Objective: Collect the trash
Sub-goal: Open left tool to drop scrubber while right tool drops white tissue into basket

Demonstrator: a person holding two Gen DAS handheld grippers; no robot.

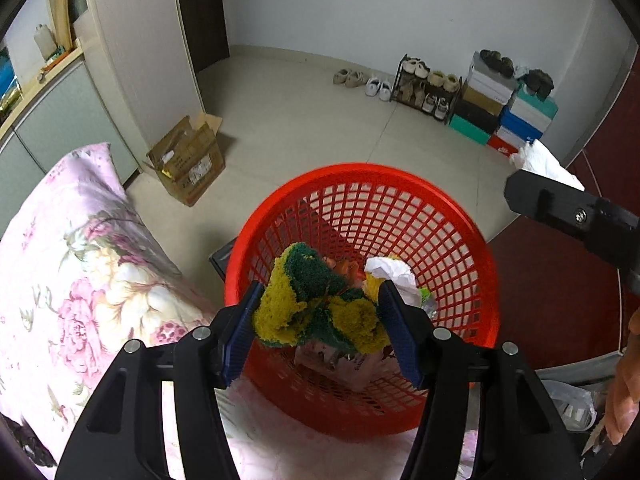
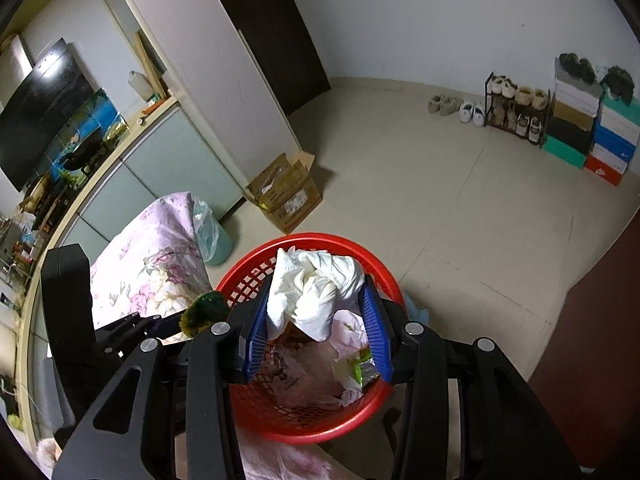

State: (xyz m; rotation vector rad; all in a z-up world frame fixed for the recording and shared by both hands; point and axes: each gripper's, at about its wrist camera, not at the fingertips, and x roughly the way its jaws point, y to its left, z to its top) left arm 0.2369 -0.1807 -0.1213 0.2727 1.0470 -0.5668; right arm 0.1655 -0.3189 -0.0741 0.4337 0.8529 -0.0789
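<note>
**Trash held over the red basket by both grippers**

Trash was up in both grips, right above the red basket [image 1: 362, 216]. The left hand-held gripper [image 1: 320, 312] pinched a yellow-and-green fuzzy cloth [image 1: 316, 300] between its blue pads [image 1: 240, 332], the wad filling the whole gap and hanging inside the near rim. The right hand-held gripper [image 2: 320, 320] squeezed a crumpled white bag [image 2: 316, 292], pads pressed against both sides of it, the bundle sitting over the basket's middle.

Down in the basket, wrappers [image 2: 308, 376] and a white paper ball [image 1: 394, 272] already lay heaped on the bottom, well below the rim. In the right wrist view the cloth showed just outside the basket's left edge, beside the left gripper's black frame.

The basket sat on the pink floral bedding [image 1: 80, 264], its far rim overhanging the bed's edge above the tiled floor [image 1: 320, 128]. Left of it, the quilt rose close against the wall of the basket. To the right, a dark red tabletop [image 1: 560, 280] ran near the rim, with the right gripper's black body reaching in over it.

Beyond the rim the floor was wide and bare; a cardboard box [image 1: 188, 160] stood well off to the left, and a shoe rack [image 1: 428, 88] and stacked shoeboxes [image 1: 504, 112] lined the far wall.
</note>
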